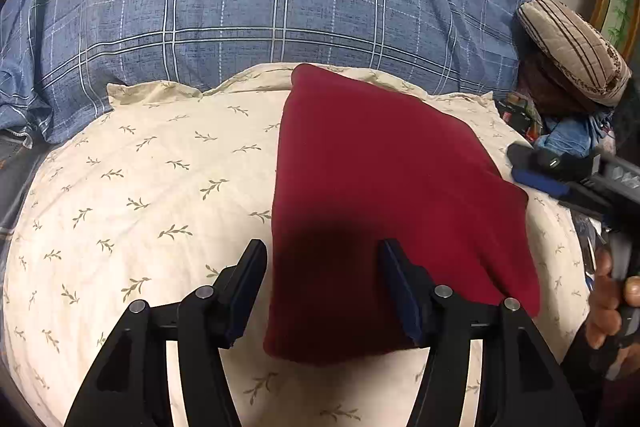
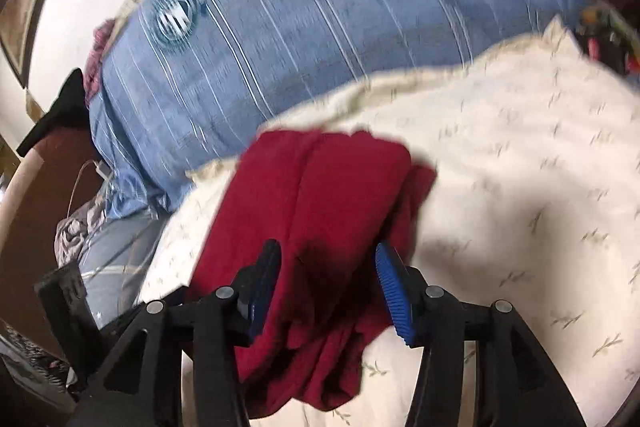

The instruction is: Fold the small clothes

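Left tongs [image 1: 322, 253] spread wide, empty, poised just above the near part of a dark red garment [image 1: 384, 211]. Right tongs [image 2: 328, 255] likewise parted, holding nothing, with red cloth [image 2: 320, 227] showing between the fingers and beneath them; contact with the fabric impossible to judge from the blurred right wrist view.

Garment folded into a rough four-sided bundle, plain deep red, no print or buttons visible. Smooth and flat across the top in the left wrist view, with a straight left edge, a pointed corner on the right, and a rounded near edge. Dark shadow on its near portion between the left fingers. From the right wrist view, several stacked layers and soft lengthwise creases, the near end looser and rumpled.

Lying on a cream pillow [image 1: 140, 187] printed with small olive sprigs, toward its right half. Behind the pillow, a blue checked bedcover [image 1: 240, 7] with a round emblem. Off to the right in the left wrist view, a brown striped cushion [image 1: 572, 47] on a heap of mixed items, and the right hand [image 1: 608, 303] around the other tool's handle.
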The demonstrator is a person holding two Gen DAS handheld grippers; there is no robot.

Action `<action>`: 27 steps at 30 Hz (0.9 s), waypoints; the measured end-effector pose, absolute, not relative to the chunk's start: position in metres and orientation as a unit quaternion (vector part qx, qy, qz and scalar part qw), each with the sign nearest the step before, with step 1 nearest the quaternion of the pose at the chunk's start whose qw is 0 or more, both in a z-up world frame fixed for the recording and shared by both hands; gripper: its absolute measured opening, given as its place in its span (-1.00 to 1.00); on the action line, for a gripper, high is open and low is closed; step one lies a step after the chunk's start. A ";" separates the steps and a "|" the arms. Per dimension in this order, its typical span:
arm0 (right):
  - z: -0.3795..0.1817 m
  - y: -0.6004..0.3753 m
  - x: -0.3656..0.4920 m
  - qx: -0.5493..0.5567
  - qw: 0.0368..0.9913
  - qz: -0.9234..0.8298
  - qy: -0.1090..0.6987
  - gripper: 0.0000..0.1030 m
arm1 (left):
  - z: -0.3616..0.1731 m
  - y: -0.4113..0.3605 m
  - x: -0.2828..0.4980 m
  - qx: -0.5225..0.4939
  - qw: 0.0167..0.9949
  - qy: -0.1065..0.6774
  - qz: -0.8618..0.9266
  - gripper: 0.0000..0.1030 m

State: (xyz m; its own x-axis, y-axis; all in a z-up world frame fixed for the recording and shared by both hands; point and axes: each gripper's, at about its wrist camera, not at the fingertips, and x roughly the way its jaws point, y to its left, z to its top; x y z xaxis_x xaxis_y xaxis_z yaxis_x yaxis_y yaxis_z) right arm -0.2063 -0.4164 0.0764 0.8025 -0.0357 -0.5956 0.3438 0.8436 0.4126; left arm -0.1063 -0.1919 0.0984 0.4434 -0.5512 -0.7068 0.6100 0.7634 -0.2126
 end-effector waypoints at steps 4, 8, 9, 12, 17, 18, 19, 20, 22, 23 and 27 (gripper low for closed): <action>0.077 -0.401 -0.186 0.241 0.922 -0.071 0.296 0.00 | 0.093 -0.200 -0.102 0.037 0.850 0.404 -0.337 0.19; 0.051 -0.403 -0.157 0.217 0.907 -0.092 0.348 -0.11 | 0.089 -0.203 -0.102 0.047 0.852 0.401 -0.335 0.22; 0.045 -0.405 -0.154 0.218 0.904 -0.093 0.357 -0.12 | 0.089 -0.204 -0.103 0.047 0.851 0.401 -0.336 0.23; 0.042 -0.408 -0.153 0.214 0.906 -0.091 0.354 -0.14 | 0.087 -0.206 -0.101 0.051 0.851 0.402 -0.334 0.24; 0.057 -0.397 -0.169 0.201 0.906 -0.087 0.361 -0.06 | 0.088 -0.208 -0.102 0.054 0.852 0.402 -0.330 0.24; 0.060 -0.392 -0.174 0.199 0.908 -0.079 0.359 -0.05 | 0.088 -0.208 -0.102 0.056 0.853 0.401 -0.329 0.24; 0.063 -0.383 -0.182 0.190 0.911 -0.069 0.359 -0.04 | 0.088 -0.207 -0.102 0.056 0.853 0.401 -0.329 0.24; 0.064 -0.378 -0.184 0.182 0.913 -0.065 0.360 -0.02 | 0.087 -0.208 -0.102 0.057 0.853 0.401 -0.329 0.24; 0.061 -0.365 -0.192 0.159 0.917 -0.066 0.360 0.09 | 0.087 -0.208 -0.102 0.057 0.853 0.402 -0.328 0.24; 0.055 -0.361 -0.194 0.153 0.917 -0.066 0.363 0.16 | 0.086 -0.209 -0.102 0.056 0.853 0.402 -0.328 0.24; 0.028 -0.360 -0.190 0.139 0.910 -0.068 0.384 0.20 | 0.083 -0.210 -0.100 0.049 0.845 0.415 -0.334 0.24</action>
